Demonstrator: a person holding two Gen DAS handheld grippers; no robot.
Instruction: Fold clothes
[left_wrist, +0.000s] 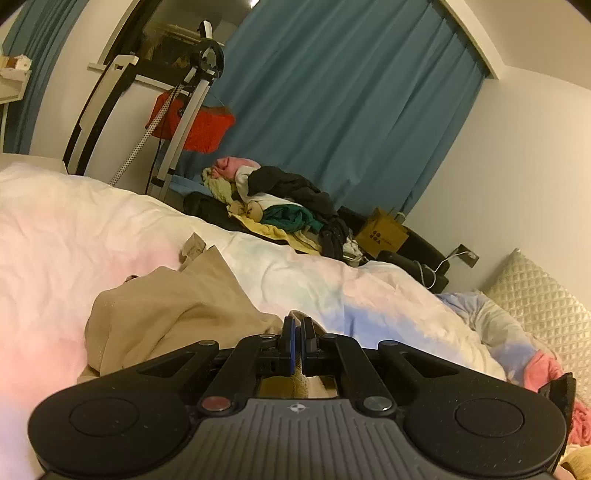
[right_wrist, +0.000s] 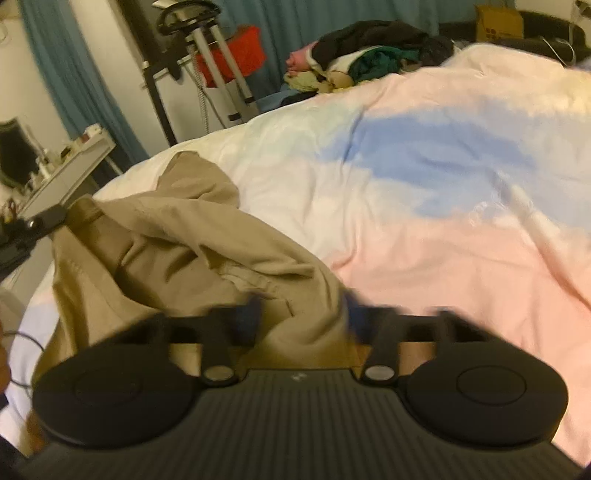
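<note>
Left gripper (left_wrist: 297, 330) is pinched nearly closed, seemingly on a trouser edge; right gripper (right_wrist: 301, 314) gapes wide around bunched cloth. Best to pull both corners taut before folding. The tan trousers (right_wrist: 177, 236) lie crumpled at nine o'clock on the pastel duvet (right_wrist: 424, 177).

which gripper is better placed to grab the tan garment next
Probably the right gripper: its jaws are open with a fold of the tan garment between them. The left gripper already looks shut at the garment's edge.
</note>
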